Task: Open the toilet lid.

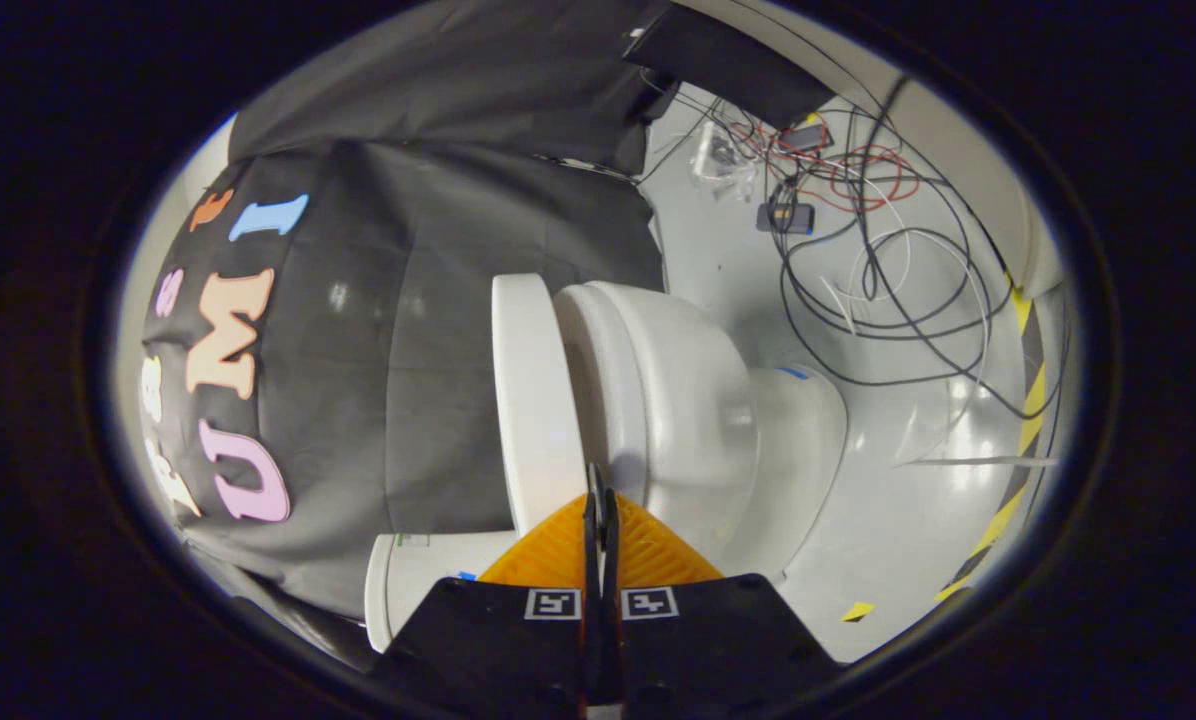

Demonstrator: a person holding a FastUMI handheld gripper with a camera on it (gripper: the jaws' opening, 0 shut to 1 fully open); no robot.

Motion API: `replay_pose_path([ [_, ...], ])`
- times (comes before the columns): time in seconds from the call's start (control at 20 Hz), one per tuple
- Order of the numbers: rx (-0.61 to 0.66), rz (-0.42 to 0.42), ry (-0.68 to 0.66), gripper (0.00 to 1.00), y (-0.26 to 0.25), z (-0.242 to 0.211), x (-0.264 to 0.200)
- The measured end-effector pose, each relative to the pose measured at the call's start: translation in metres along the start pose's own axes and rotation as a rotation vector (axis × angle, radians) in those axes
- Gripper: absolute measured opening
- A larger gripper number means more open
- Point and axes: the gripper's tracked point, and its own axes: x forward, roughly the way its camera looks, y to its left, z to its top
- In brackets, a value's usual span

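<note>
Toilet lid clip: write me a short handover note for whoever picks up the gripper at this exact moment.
Gripper: fingers closed together with nothing visibly between them, tips right at the gap between the toilet lid and the seat rim.
Lid: raised off the seat and standing apart from the bowl, with the booth's black cloth wall behind it. The view is rolled sideways, so how far open it is cannot be told exactly.
Done: lid lifted clear of the seat.
Left: probably confirm the lid rests fully back, then pull away. Loose cables lie on the floor beyond the toilet.

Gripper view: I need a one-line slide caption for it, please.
Closed gripper with jaws together at the gap between the white toilet lid and seat, cables strewn on the floor beyond.
</note>
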Motion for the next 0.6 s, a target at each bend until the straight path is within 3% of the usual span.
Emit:
replay_pose_path([
  [0.6, -0.237, 0.014, -0.031, 0.0, 0.08, -0.014, -0.032],
])
